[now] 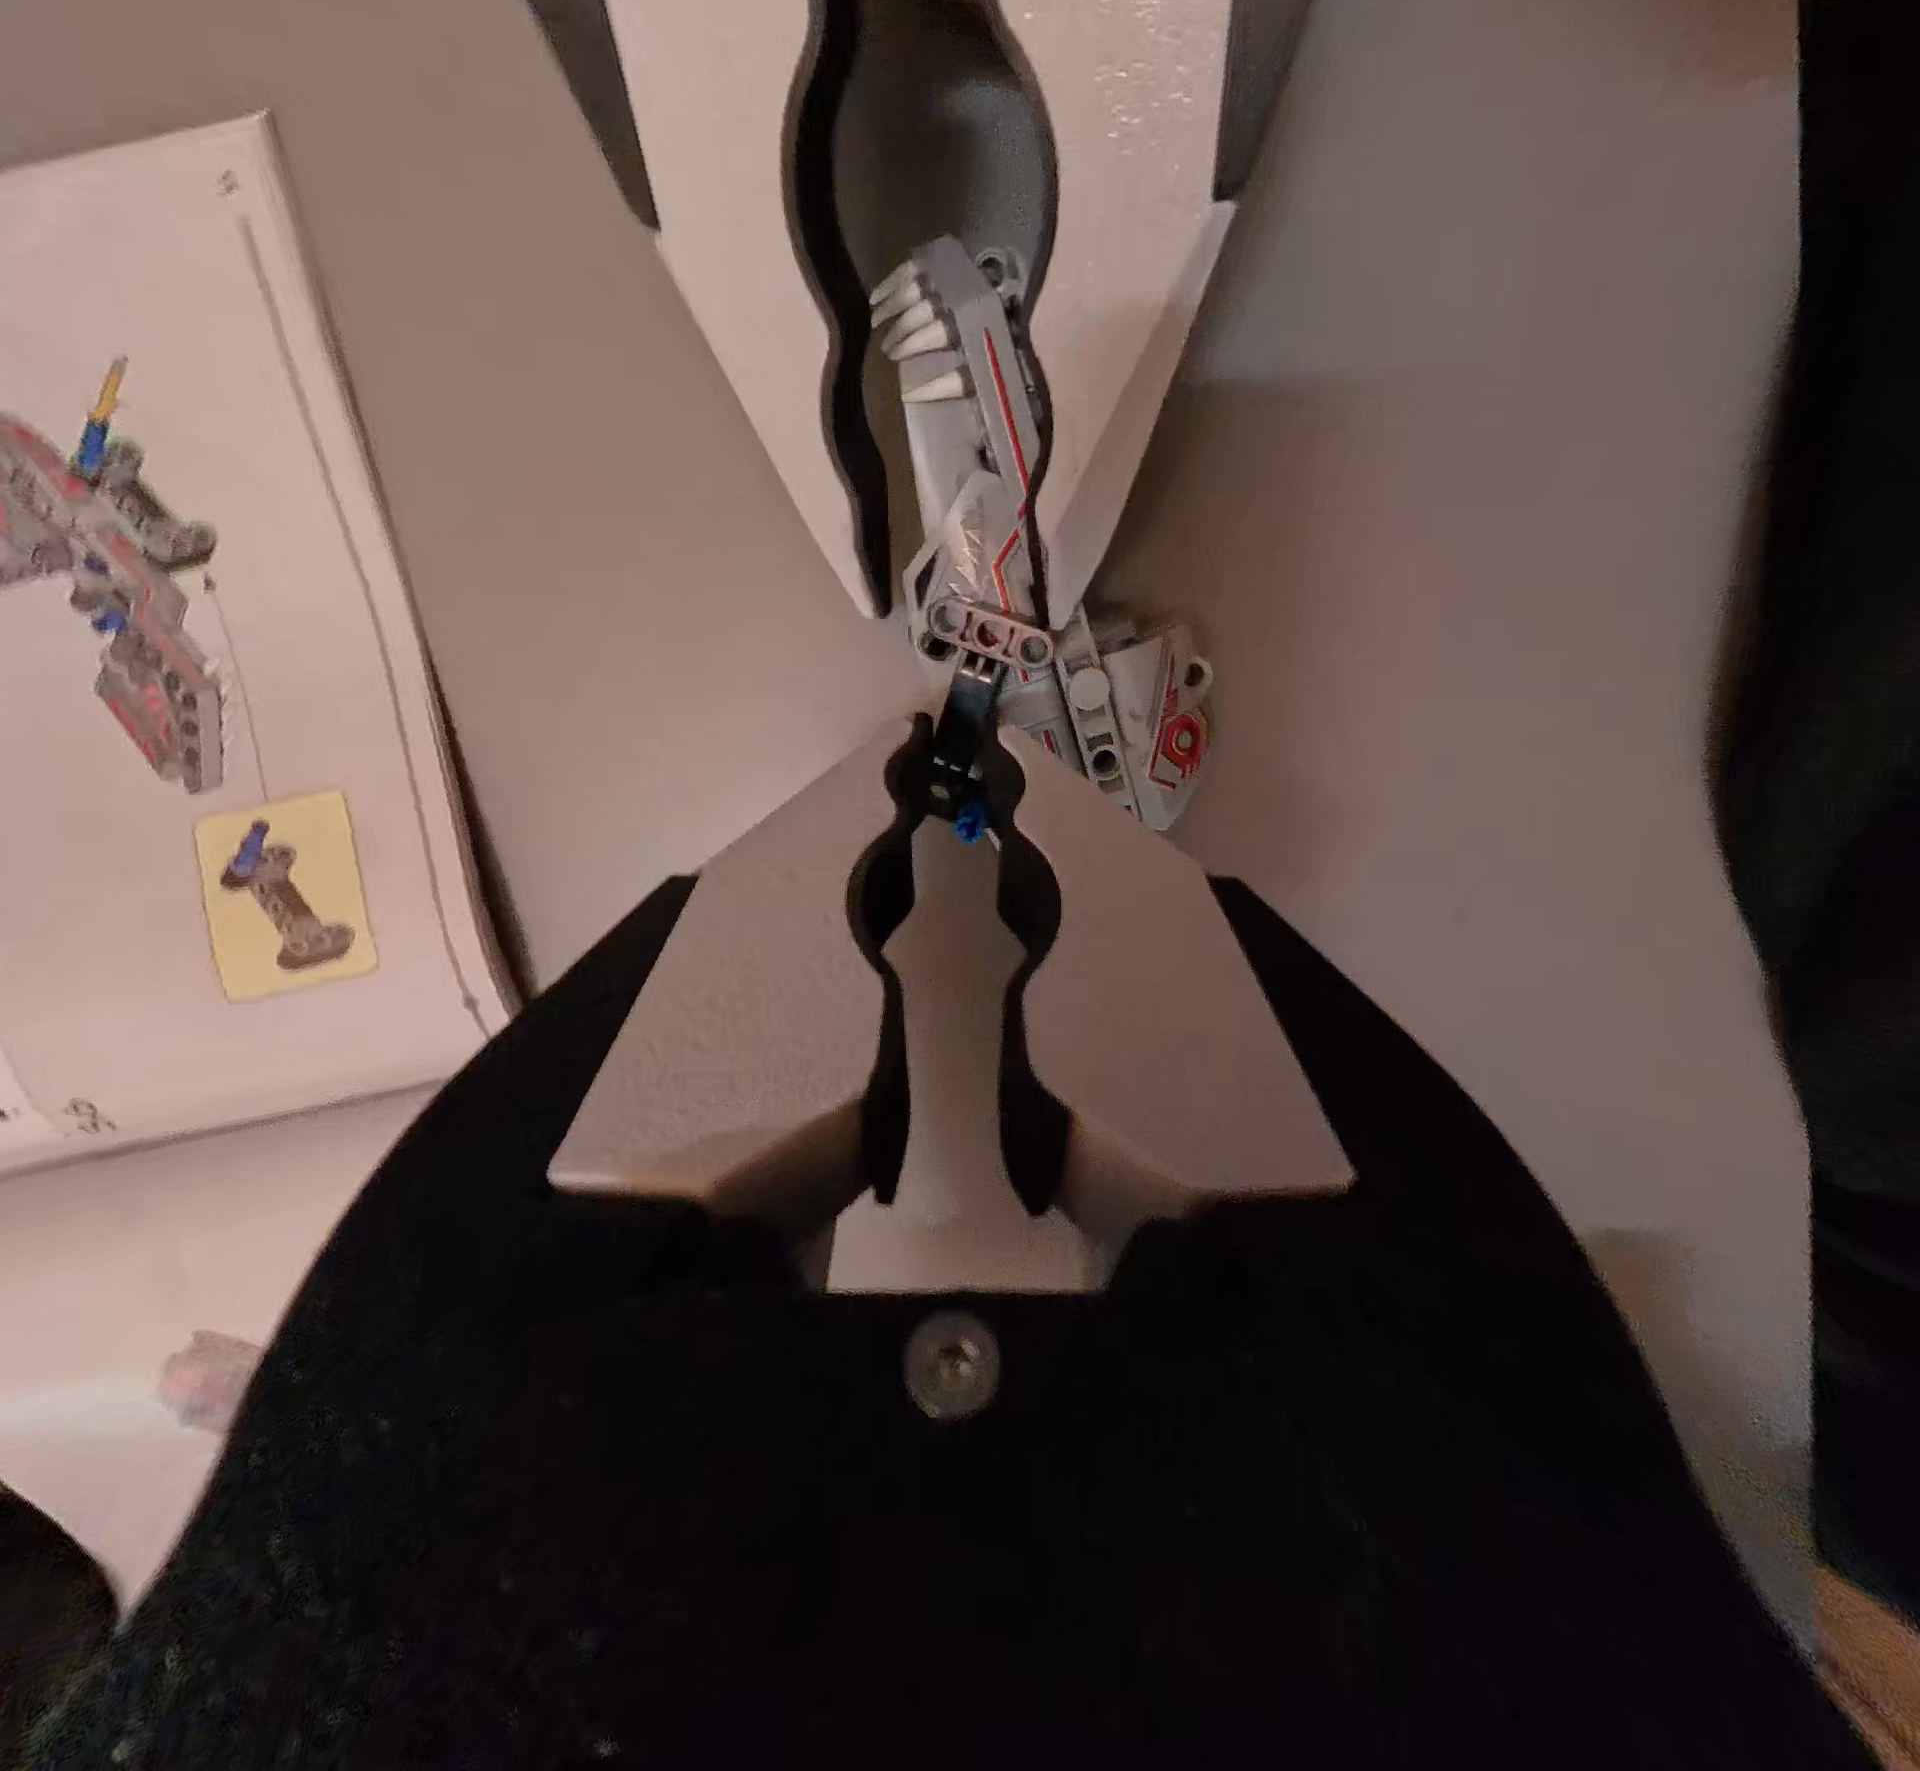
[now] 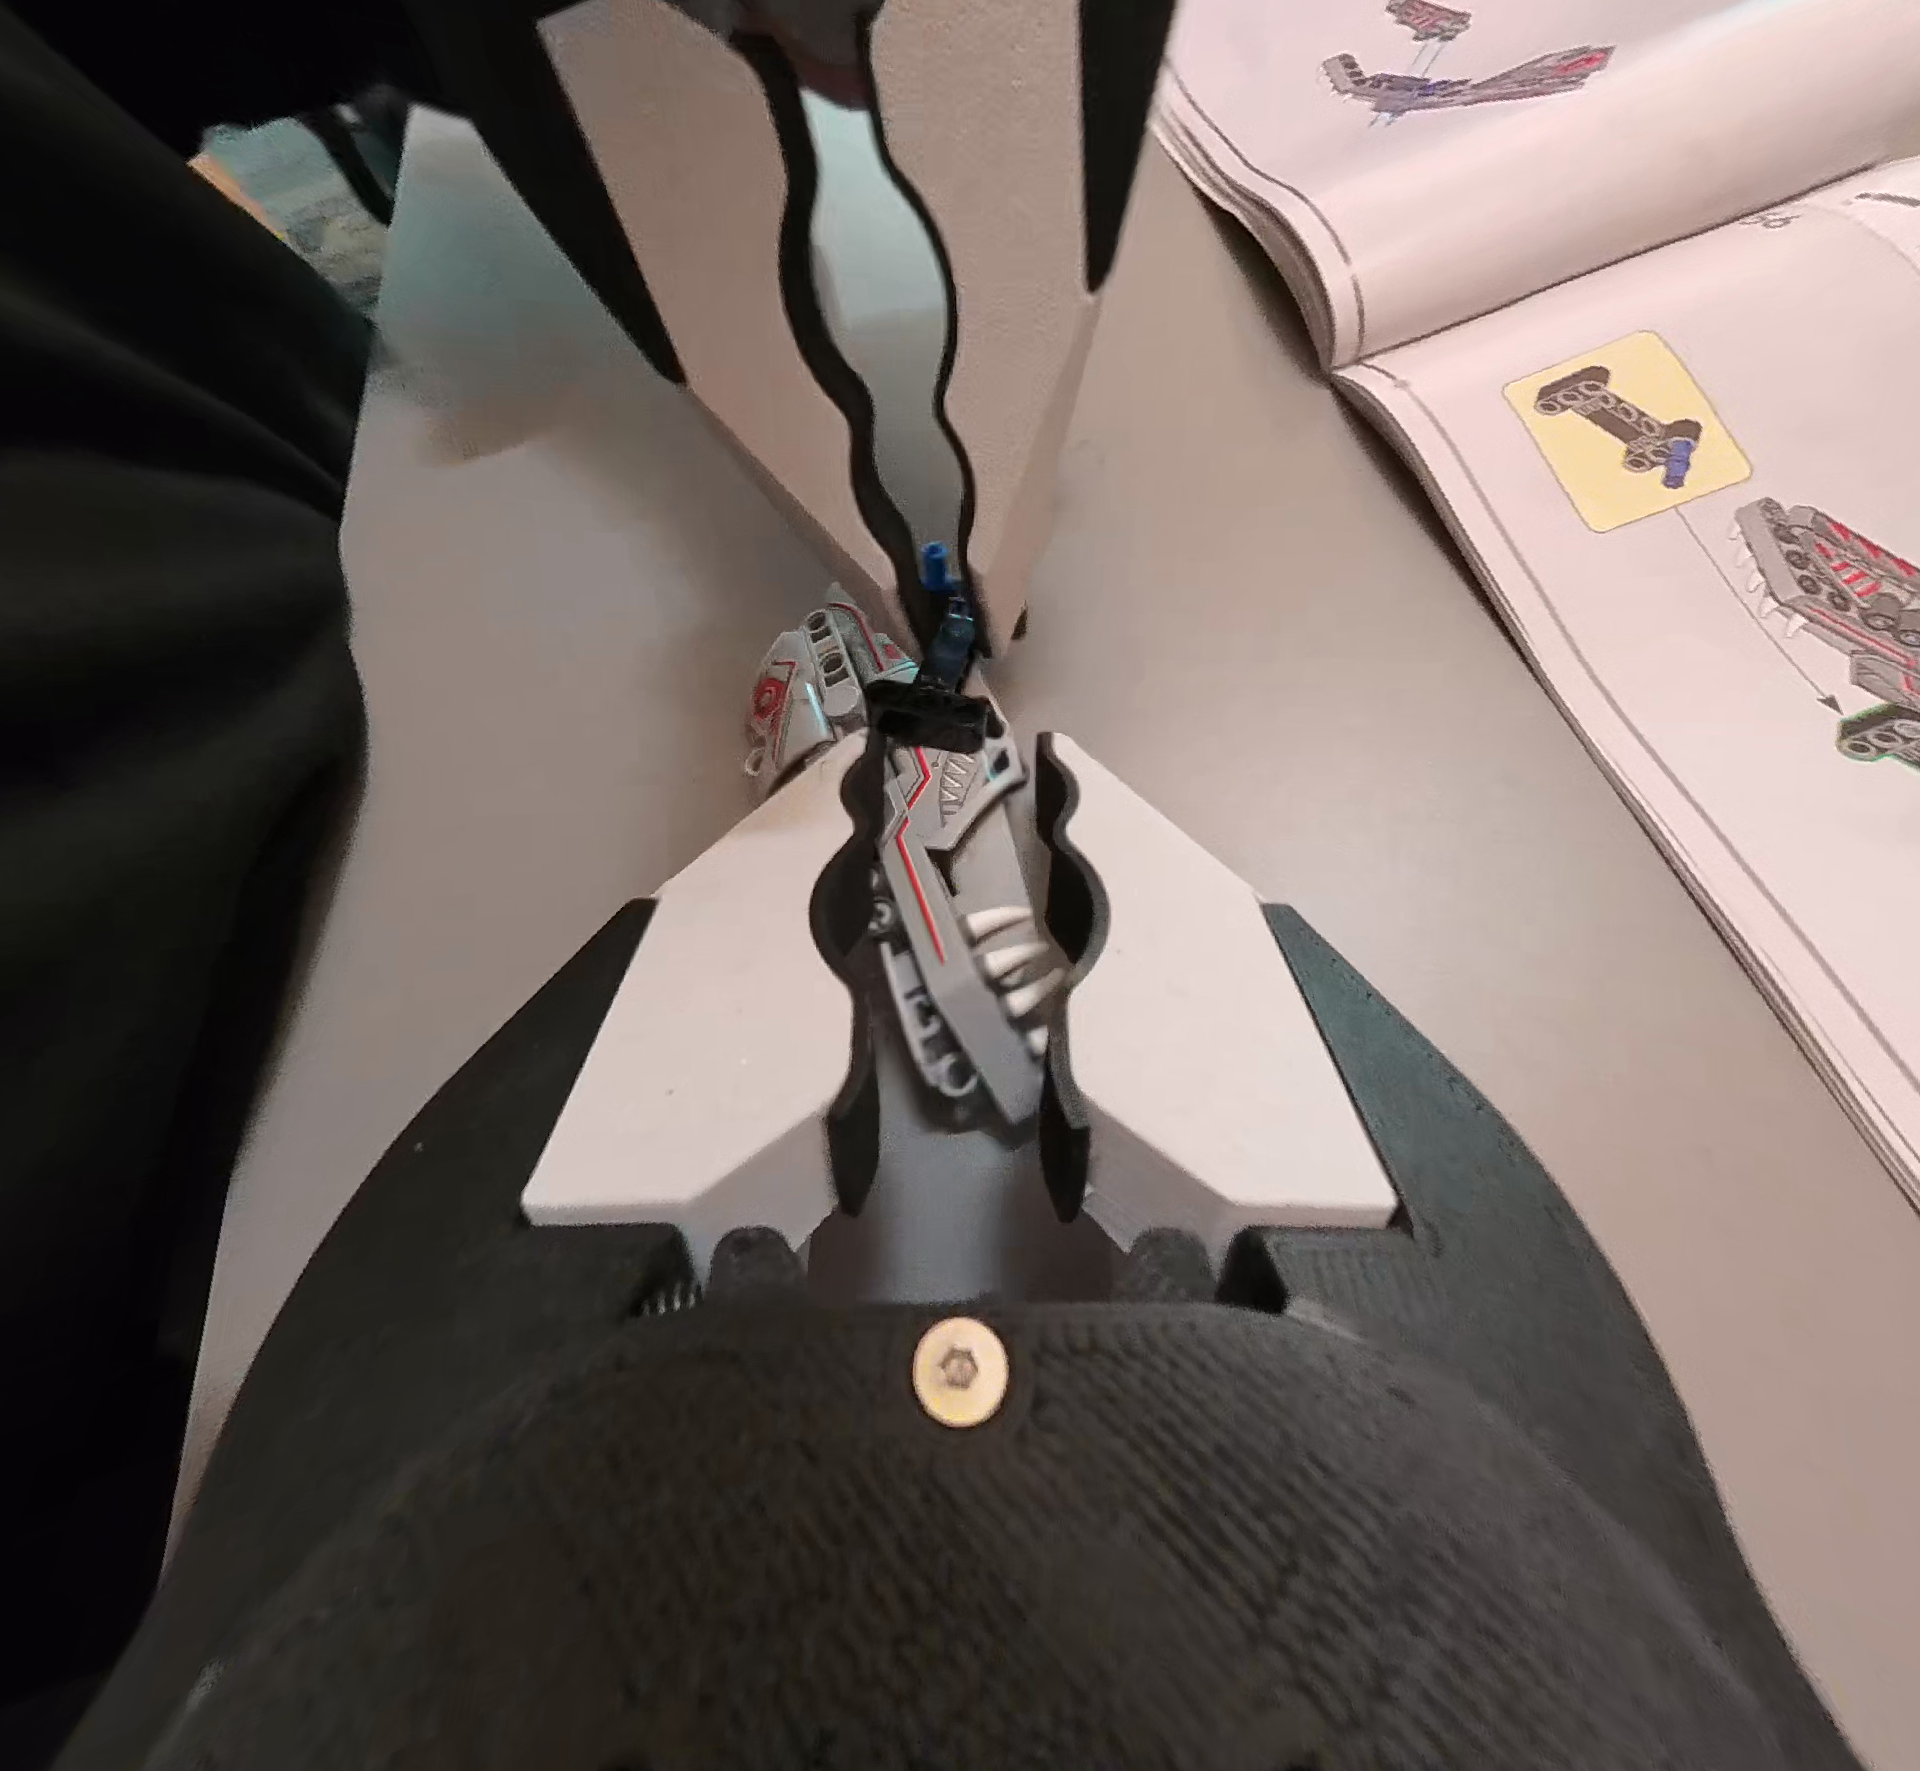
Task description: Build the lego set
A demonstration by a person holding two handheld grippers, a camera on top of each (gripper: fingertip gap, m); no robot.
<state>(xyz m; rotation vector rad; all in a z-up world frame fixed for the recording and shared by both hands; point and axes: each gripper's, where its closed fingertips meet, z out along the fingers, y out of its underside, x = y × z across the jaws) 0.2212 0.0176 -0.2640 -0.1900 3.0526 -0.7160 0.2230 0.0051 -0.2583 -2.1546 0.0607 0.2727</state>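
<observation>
I hold my two grippers tip to tip above the pale surface [image 2: 1299,786], each pointing straight at the other. My left gripper [image 1: 951,791] is clenched on one small black piece [image 1: 951,765], which carries one blue pin [image 1: 971,828] at the end near my fingertips. My right gripper [image 2: 956,786] is closed around one grey lego model [image 2: 935,911], a long body with red lines and a row of white teeth [image 2: 1013,952]. The model lies lengthwise between my right fingers [image 2: 1143,1025], tilted a little, and its far end sticks out past the tips. There the black piece meets it; in the left wrist view the piece touches a short grey beam [image 1: 982,646] with holes at the end of the model. A second grey part [image 1: 1127,724] with a red mark hangs from the model, to the side and below, close to the surface.

One open instruction booklet [image 2: 1610,350] lies on the surface beside my grippers. On its page I count one yellow box [image 2: 1626,428] with a drawing of a black piece.
</observation>
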